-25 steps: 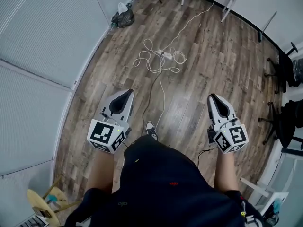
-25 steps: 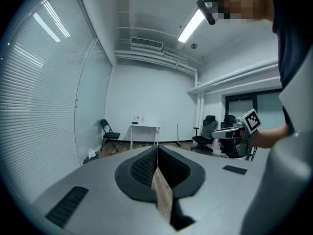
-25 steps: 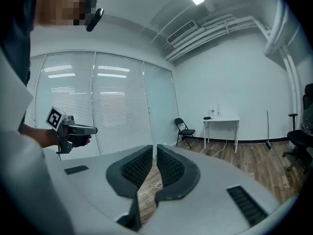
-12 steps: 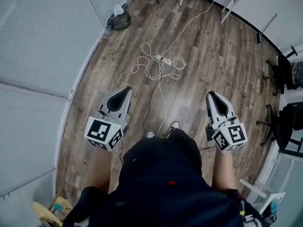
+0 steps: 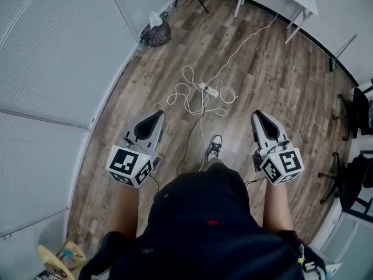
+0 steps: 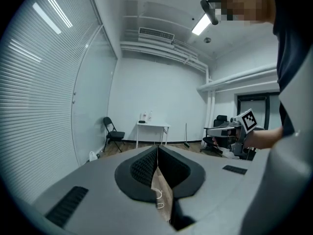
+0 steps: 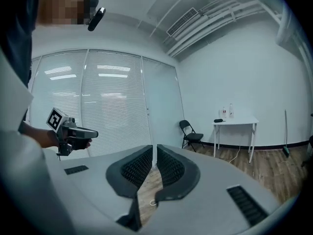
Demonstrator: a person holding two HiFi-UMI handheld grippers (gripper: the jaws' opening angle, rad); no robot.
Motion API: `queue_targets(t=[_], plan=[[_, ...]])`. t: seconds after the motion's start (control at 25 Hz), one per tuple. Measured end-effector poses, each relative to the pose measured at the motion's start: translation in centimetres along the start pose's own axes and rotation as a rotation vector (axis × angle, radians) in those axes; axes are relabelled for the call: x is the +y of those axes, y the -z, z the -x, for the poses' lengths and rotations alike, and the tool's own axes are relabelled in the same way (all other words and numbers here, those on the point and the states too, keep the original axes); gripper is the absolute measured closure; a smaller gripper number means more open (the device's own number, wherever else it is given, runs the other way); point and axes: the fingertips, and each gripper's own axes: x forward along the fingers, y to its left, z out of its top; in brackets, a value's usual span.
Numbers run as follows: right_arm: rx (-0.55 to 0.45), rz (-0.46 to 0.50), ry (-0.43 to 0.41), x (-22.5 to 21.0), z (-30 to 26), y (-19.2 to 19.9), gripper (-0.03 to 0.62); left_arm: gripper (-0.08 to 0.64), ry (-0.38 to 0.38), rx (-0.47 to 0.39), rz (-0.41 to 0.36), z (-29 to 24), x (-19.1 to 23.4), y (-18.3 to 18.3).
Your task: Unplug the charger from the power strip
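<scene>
The white power strip [image 5: 208,90] lies on the wooden floor ahead, among loops of white cable [image 5: 185,92]. It is too small for me to make out the charger on it. My left gripper [image 5: 158,115] hangs in the air short of the strip and to its left. Its jaws are shut and empty, and their tips [image 6: 157,148] meet in the left gripper view. My right gripper [image 5: 257,115] is level with it on the right, also shut with nothing held; its pads [image 7: 154,148] nearly touch. Both point roughly level towards the far wall.
A glass wall with blinds [image 5: 52,69] runs along the left. A dark bag [image 5: 155,34], a folding chair [image 6: 112,133] and a white table [image 6: 152,127] stand at the far end. Office chairs [image 5: 356,174] line the right side. The person's shoe [image 5: 214,146] is on the floor between the grippers.
The person has walked forward, so the power strip and cables sit nearer and lower in the head view. Both grippers moved along with the body and stayed shut. One foot has stepped ahead.
</scene>
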Motion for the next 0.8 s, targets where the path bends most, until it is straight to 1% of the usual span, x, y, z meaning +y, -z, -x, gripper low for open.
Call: queue_targets(t=[0.16,0.32,0.4,0.48,0.6,0.8], plan=[[-0.006,0.006,-0.045,-6.6,-4.5,-2.2,0.551,0.537,-0.021,0.001,-0.027,-7.1,0.5,-3.0],[0.037,-0.006,-0.043,-13.6,-8.9,-3.0,0.551,0.537,-0.075,0.024,0.041,-12.4,2.0,-4.6],[0.03,-0.023,-0.041,-16.4,-11.0,-3.3,0.551,0.537,-0.097,0.047,0.042,-14.2,2.6,-4.5],[0.023,-0.047,-0.042,-18.2,-12.3,-3.0,0.551,0.537,-0.103,0.067,0.045,-16.0,2.9,-4.0],[0.042,-0.078,-0.046,-19.7,-13.7,-1.8,0.551,0.537,-0.087,0.083,0.051,-18.8,3.5,-3.9],[0.083,-0.108,-0.013,-21.0,-16.2,-0.4,0.551,0.537,-0.015,0.1,0.049,-23.3,5.3,-4.3]])
